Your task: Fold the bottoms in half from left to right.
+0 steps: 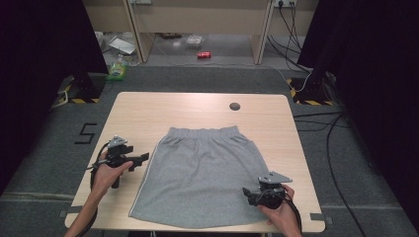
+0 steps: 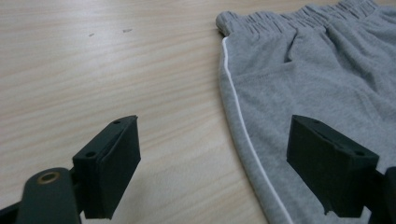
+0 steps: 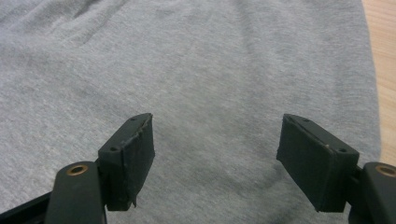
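The grey skirt (image 1: 200,177) lies flat on the surface (image 1: 148,111); my left hand-held gripper (image 2: 212,170) hangs released at its white-striped side edge, my right hand-held gripper (image 3: 215,161) released over its hem corner

- The skirt (image 1: 200,177) lies flat on the table (image 1: 143,111), its waistband (image 1: 202,132) toward the far edge and its hem at the near edge.
- The left gripper (image 1: 141,159) sits just beside the skirt's left side seam (image 2: 243,121), over bare table.
- The right gripper (image 1: 247,192) sits over the skirt's near right part.
- A round cap (image 1: 234,106) lies on the table beyond the waistband, well apart from the skirt.
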The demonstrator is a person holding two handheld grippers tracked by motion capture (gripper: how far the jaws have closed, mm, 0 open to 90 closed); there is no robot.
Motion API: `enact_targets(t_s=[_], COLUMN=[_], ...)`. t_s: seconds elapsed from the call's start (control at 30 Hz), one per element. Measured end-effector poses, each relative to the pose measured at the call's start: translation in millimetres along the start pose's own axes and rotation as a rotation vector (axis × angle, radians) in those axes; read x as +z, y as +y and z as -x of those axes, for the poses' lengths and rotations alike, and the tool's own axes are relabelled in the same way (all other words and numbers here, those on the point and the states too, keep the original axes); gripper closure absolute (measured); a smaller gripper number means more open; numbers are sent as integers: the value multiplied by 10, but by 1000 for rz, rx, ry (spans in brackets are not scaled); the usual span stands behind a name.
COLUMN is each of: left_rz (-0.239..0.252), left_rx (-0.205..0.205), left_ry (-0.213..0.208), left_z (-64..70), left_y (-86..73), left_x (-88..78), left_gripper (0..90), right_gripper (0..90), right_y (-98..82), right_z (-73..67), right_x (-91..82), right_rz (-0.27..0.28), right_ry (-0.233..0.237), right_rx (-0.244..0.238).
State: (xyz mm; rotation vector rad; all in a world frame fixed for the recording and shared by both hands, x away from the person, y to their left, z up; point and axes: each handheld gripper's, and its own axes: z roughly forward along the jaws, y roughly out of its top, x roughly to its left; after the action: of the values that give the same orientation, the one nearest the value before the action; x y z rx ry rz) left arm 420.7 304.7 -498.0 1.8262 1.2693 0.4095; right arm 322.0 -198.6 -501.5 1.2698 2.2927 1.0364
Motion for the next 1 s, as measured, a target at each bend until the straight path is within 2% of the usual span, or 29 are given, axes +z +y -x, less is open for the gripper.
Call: enact_targets(t_s=[0.13,0.47,0.67,0.8,1.0], left_rz=[-9,-13,-10,-8,-25], left_rx=[-3,3,-12,-3,9], left_ry=[-15,-30,-39,-53,-71], left_z=[26,66,44,75,117], left_y=[92,250,345,418,417], left_x=[128,302,433,540,627], left_gripper=[171,171,190,219,262], right_gripper=[275,276,276,275,276], right_y=[3,8,21,29,45], right_z=[-8,-1,-11,-4,-24], right_x=[2,12,14,14,40], right_rz=[2,-2,0,6,1], right_ry=[3,5,8,6,9], right_rx=[-2,-3,-7,-7,-9])
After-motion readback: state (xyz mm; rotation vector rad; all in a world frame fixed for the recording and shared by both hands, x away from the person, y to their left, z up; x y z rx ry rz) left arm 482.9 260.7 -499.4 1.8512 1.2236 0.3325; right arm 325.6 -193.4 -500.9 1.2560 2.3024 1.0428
